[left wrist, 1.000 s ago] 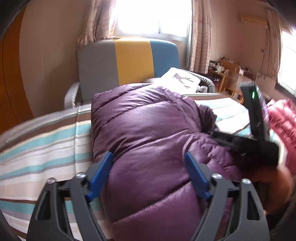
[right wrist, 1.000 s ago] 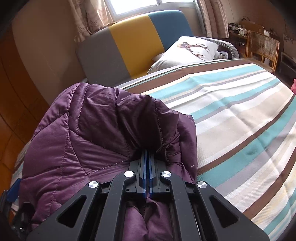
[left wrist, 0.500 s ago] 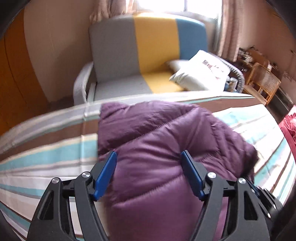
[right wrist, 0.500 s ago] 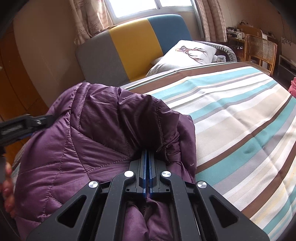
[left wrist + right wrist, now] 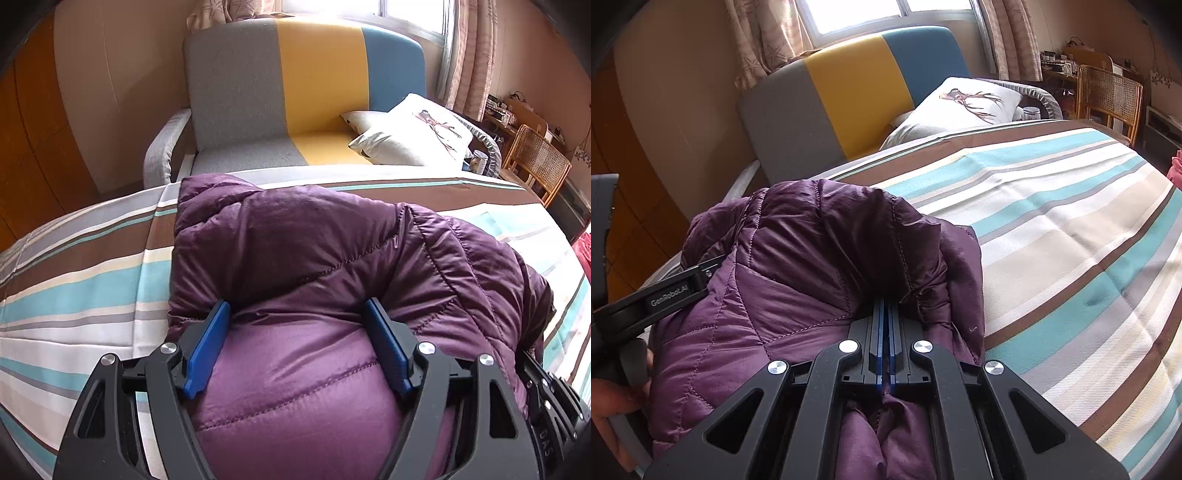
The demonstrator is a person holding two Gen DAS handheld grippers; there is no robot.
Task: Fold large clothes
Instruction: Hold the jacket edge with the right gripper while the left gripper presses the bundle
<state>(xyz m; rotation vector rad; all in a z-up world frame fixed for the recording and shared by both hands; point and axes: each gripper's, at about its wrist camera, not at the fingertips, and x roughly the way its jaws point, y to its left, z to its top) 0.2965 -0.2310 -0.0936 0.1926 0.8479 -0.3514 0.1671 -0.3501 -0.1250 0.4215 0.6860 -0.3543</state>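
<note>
Jacket fold: left gripper lining up a grab

We're working a purple puffer jacket [image 5: 332, 266] bunched on the striped bed [image 5: 85, 295], near its corner by the sofa. Right gripper [image 5: 885, 354] is clenched tight on a pinch of jacket fabric, blue pads together w/ cloth squeezed between. Left gripper [image 5: 295, 343] is spread wide, straddling a puffy quilted panel; its jaws have just been opening a bit again after narrowing. Padding is bulging up between the pads, though we can't tell for sure if they're pressing it, so we're reading it as released, not yet gripping.

To do this well, we're judging: get the left pads around a seam or edge, not the fat middle of a panel, since slick nylon prob. slips out. Keep the right pinch steady as anchor, then pull the layers flat.

Around us: grey/yellow/blue sofa [image 5: 303, 85] behind the bed, white pillow [image 5: 413, 133] on it, wicker chair [image 5: 1108, 96] by the wall, something red [image 5: 583, 254] at the bed's far edge. Bed to the right of the jacket is lying bare of clutter. Main obstacle is the jacket's own bulk.
</note>
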